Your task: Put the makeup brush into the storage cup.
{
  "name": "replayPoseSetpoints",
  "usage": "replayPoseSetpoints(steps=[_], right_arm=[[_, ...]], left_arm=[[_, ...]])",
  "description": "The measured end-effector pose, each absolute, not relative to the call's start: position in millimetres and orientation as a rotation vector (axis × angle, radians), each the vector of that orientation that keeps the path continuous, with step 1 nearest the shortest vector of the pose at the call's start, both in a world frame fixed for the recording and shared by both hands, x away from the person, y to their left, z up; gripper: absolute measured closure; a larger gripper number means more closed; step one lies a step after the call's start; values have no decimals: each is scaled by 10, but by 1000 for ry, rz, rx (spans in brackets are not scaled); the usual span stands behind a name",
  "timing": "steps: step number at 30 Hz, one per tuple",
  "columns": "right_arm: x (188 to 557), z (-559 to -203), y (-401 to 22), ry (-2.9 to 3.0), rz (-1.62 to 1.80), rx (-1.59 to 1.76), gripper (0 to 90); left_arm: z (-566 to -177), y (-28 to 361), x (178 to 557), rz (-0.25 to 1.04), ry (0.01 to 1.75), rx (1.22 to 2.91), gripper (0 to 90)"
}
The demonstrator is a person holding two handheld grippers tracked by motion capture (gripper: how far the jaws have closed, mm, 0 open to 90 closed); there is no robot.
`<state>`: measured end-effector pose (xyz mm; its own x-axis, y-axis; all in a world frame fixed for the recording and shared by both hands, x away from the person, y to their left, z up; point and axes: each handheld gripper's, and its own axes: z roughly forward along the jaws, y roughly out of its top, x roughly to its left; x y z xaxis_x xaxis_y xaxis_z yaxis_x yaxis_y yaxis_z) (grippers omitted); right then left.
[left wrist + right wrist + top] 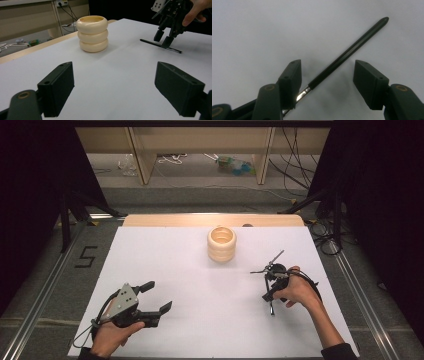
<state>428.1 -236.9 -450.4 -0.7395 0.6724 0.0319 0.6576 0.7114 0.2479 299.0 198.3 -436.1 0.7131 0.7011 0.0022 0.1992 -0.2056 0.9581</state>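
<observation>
black pen [348, 53] between right claw [327, 82] pads, ungripped

The table [200, 285] had a plain white top, and a light wooden edge showed along its far side. At about 12 o'clock on it stood a ribbed holder [221, 243] in cream colour, without pattern. The pen [348, 53] was black and glossy, with a silver metal part near one end. The left gripper [152, 296] was black, with a grey plate carrying small dark holes. The right gripper [271, 292], at 3 o'clock, was black too. The floor was grey, with a black figure 5 [86, 256] at 9 o'clock.
</observation>
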Motion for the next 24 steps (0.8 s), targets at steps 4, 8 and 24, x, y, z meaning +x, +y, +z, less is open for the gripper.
replayPoseSetpoints(steps=[4, 8, 24], right_arm=[[4286, -4516, -2370, 2863, 379, 1103, 440], [4297, -4528, -2371, 2867, 369, 1124, 457], [4307, -4532, -2347, 2869, 329, 1115, 511]], left_arm=[[-4360, 1983, 2990, 537, 716, 1757, 158], [-4360, 1983, 2989, 537, 715, 1757, 158], [-4358, 1982, 2988, 536, 715, 1758, 158]])
